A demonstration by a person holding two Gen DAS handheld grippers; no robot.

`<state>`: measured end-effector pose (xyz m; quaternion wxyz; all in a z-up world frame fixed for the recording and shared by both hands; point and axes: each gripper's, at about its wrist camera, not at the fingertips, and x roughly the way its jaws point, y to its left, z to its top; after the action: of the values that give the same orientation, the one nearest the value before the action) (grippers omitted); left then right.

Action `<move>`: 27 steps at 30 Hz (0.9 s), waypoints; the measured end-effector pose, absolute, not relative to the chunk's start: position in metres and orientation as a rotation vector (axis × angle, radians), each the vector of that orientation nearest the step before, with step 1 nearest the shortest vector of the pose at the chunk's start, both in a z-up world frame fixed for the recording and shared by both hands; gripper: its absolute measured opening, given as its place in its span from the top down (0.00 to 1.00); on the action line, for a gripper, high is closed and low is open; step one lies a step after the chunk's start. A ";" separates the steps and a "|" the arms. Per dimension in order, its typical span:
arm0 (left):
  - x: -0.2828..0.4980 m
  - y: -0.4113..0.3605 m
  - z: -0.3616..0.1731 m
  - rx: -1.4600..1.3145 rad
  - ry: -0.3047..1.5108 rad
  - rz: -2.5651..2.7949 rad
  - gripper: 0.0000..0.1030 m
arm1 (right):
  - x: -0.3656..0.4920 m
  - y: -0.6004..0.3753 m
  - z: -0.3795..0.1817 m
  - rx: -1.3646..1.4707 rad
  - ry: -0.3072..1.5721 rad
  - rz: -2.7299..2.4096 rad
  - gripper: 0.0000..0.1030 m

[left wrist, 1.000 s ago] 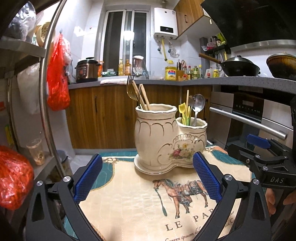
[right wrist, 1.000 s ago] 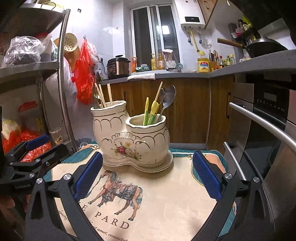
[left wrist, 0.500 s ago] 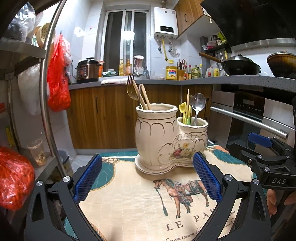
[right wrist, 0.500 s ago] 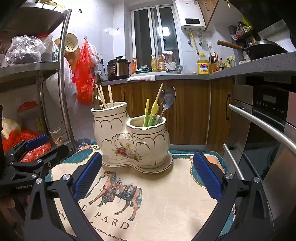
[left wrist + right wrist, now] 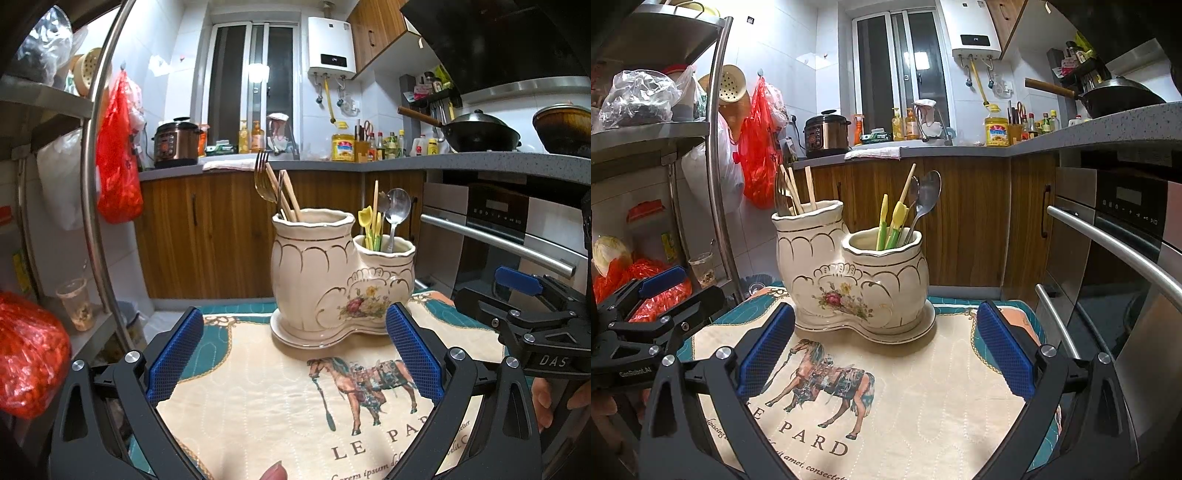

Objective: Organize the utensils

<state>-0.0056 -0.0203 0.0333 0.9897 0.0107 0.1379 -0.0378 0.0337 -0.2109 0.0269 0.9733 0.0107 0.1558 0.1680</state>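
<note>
You hold both grippers low over the bench, each one pointing forward at the ceramic utensil holder. The left gripper has its jaws wide, with nothing between the blue pads. The right gripper also has its jaws wide and holds nothing. In the left wrist view your right gripper shows at the right edge, just beside the cloth with the horse picture, and a fingertip shows at the bottom edge.

The holder stands upright on the cloth, near its far edge, apart from both grippers. Its taller compartment holds a fork and chopsticks. The shorter compartment holds a metal spoon and small yellow and green utensils.
</note>
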 end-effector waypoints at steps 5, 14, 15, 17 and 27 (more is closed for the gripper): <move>-0.006 -0.018 0.033 0.020 0.277 -0.073 0.05 | 0.034 -0.211 0.027 0.021 0.314 0.339 0.05; -0.005 -0.017 0.034 0.018 0.281 -0.067 0.05 | 0.034 -0.210 0.026 0.021 0.316 0.339 0.05; -0.005 -0.018 0.034 0.018 0.280 -0.066 0.05 | 0.034 -0.210 0.026 0.021 0.316 0.339 0.05; -0.005 -0.017 0.034 0.020 0.280 -0.068 0.05 | 0.034 -0.210 0.027 0.021 0.316 0.340 0.05; -0.004 -0.020 0.034 0.027 0.285 -0.082 0.05 | 0.035 -0.210 0.026 0.022 0.318 0.342 0.05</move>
<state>-0.0045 -0.0197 0.0340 0.9890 0.0132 0.1418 -0.0409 0.0348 -0.2104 0.0256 0.9728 0.0108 0.1575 0.1692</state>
